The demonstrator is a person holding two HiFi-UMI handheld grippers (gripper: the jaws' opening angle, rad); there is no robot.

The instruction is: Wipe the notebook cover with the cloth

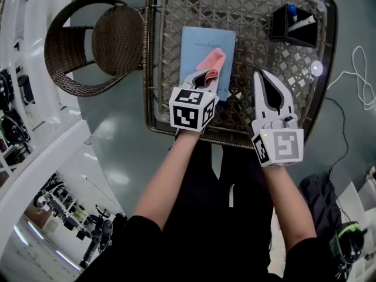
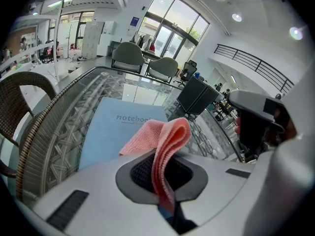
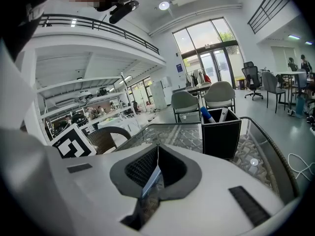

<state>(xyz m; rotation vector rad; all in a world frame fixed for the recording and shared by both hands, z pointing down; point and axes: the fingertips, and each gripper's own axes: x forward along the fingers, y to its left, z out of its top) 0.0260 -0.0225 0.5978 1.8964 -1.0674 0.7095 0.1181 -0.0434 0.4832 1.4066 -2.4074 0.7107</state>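
Observation:
A light blue notebook (image 1: 202, 50) lies flat on the glass-topped wicker table (image 1: 176, 16); its cover (image 2: 110, 132) reads "notebook". My left gripper (image 1: 204, 77) is shut on a pink cloth (image 1: 212, 64), which folds forward over the notebook's near right part. In the left gripper view the cloth (image 2: 165, 141) rises from between the closed jaws. My right gripper (image 1: 265, 82) hovers to the right of the notebook, shut with nothing in it (image 3: 156, 168).
A black pen holder (image 1: 294, 25) with a blue-capped marker stands at the table's far right corner (image 3: 220, 132). A wicker chair (image 1: 94, 43) sits left of the table. A white cable (image 1: 361, 78) lies on the floor to the right.

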